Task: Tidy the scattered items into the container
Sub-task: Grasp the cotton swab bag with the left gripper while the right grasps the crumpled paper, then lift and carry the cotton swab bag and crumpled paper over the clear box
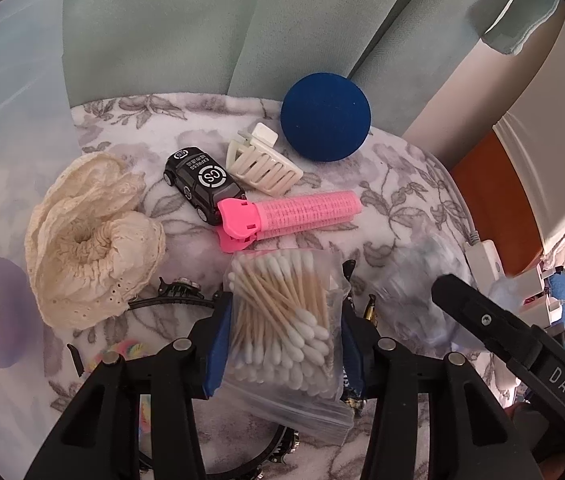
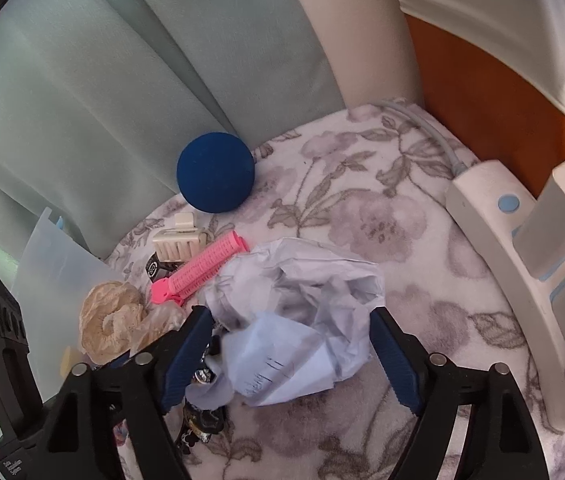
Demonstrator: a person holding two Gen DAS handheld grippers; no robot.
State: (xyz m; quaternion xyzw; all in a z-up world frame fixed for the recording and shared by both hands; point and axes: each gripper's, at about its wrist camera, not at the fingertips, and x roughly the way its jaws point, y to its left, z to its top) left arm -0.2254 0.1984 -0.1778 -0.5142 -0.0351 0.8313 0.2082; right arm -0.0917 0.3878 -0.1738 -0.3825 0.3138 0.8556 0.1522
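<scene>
In the left wrist view my left gripper (image 1: 282, 312) is shut on a clear zip bag of cotton swabs (image 1: 282, 320), held above the floral blanket (image 1: 402, 184). Beyond it lie a pink hair roller (image 1: 294, 212), a black toy car (image 1: 202, 184), a cream claw clip (image 1: 262, 164), a blue ball (image 1: 325, 117) and a cream scrunchie (image 1: 90, 236). In the right wrist view my right gripper (image 2: 290, 320) is open around a crumpled pale-blue paper wad (image 2: 294, 316); its fingers stand either side without pressing it. A translucent container (image 2: 54, 276) stands at the left.
A black headband (image 1: 178, 300) and a colourful hair tie (image 1: 126, 350) lie under the left gripper. A white power strip (image 2: 502, 264) with plugs runs along the right edge. Green curtain (image 2: 122, 80) hangs behind the blanket. The translucent container wall (image 1: 14, 160) fills the left.
</scene>
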